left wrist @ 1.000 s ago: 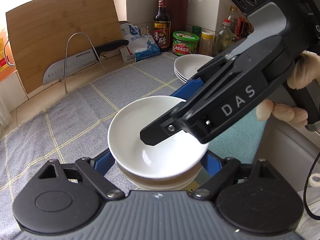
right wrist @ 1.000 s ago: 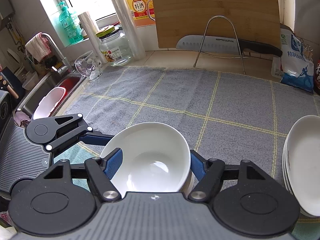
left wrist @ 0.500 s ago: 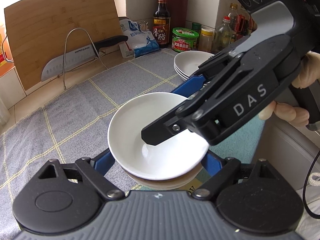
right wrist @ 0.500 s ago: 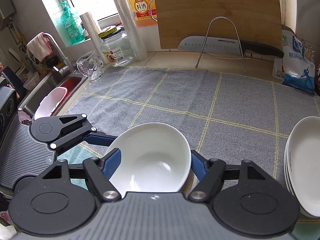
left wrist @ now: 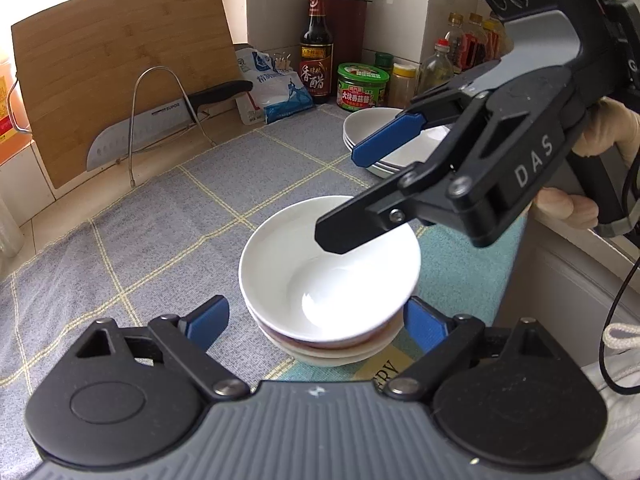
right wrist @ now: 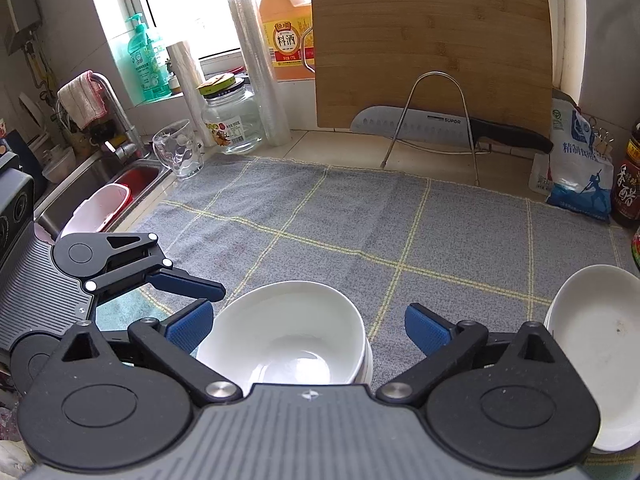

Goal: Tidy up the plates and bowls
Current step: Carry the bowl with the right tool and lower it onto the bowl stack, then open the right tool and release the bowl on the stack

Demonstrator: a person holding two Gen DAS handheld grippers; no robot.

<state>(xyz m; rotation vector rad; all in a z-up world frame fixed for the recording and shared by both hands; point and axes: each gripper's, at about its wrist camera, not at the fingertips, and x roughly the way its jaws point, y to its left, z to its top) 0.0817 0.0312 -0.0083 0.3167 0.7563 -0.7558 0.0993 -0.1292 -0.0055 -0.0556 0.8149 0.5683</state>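
Note:
A stack of white bowls [left wrist: 328, 280] sits on the grey checked cloth, also in the right wrist view [right wrist: 288, 340]. My left gripper [left wrist: 316, 322] is open, its blue pads on either side of the stack without touching. My right gripper [right wrist: 306, 328] is open too, its pads apart from the top bowl's rim; it reaches over the stack from the right in the left wrist view [left wrist: 360, 192]. A stack of white plates [left wrist: 384, 140] stands behind it, also at the right in the right wrist view [right wrist: 600, 344].
A bamboo cutting board [right wrist: 432, 52], a knife [right wrist: 440, 128] and a wire rack stand at the back. Bottles and jars [left wrist: 362, 88] line the wall. A glass [right wrist: 178, 148], a jar [right wrist: 230, 118] and the sink [right wrist: 100, 196] lie left.
Both grippers have opened and let go of the top bowl, which now rests on the stack. The right gripper has lifted and drawn back a little.

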